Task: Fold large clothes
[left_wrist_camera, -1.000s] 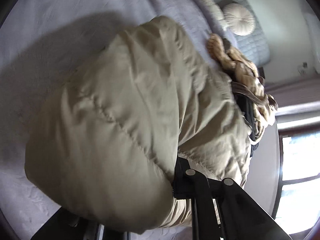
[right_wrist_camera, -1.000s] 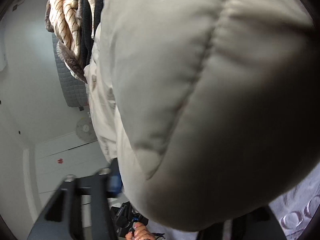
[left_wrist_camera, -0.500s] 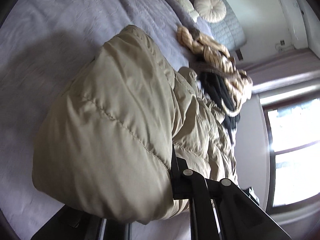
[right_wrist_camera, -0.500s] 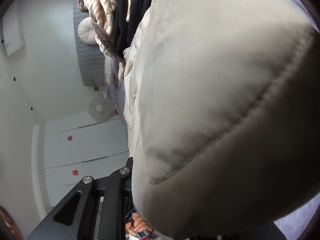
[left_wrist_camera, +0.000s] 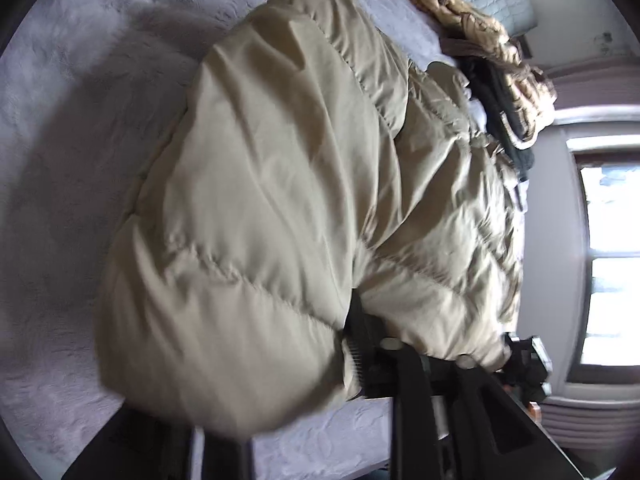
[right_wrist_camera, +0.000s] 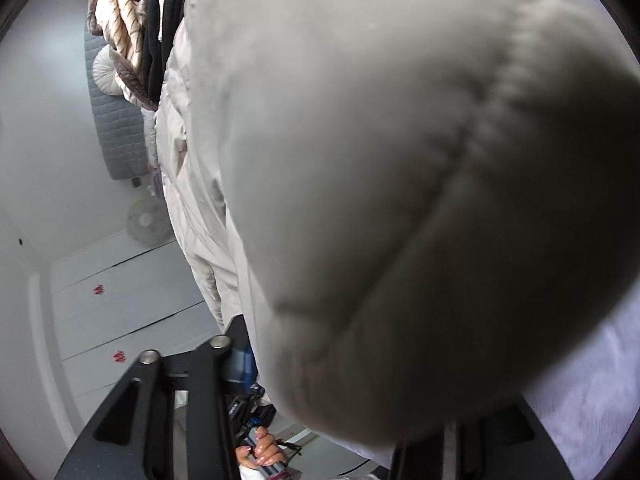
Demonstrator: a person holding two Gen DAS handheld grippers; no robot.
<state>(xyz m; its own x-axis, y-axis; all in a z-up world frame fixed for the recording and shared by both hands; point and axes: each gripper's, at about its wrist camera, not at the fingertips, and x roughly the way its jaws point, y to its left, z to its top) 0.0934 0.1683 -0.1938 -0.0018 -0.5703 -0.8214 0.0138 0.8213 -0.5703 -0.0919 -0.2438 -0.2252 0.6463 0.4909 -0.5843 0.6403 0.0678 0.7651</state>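
A puffy beige quilted jacket [left_wrist_camera: 288,200] lies bunched on the lilac bedspread [left_wrist_camera: 80,160]. A thick fold of it sits between the jaws of my left gripper [left_wrist_camera: 260,380], which are opening. One ridged pad [left_wrist_camera: 354,356] shows bare beside the fabric, and the other finger is hidden under the fold. In the right wrist view the jacket [right_wrist_camera: 400,200] fills most of the picture. My right gripper [right_wrist_camera: 348,380] is opening too, with the jacket bulging between its fingers [right_wrist_camera: 224,352] and a small gap at the near finger.
A tan striped knit [left_wrist_camera: 480,32] and a black garment [left_wrist_camera: 504,120] are piled beyond the jacket, near a grey quilted headboard [left_wrist_camera: 508,4]. A window [left_wrist_camera: 608,260] is to the right. White wardrobe doors [right_wrist_camera: 120,300], a fan [right_wrist_camera: 146,222] and a person's hand [right_wrist_camera: 264,452] show below.
Both grippers have travelled across the bed with the jacket. Their fingers, which pinched the fabric before, now stand wider, and the fold has loosened from the pads.
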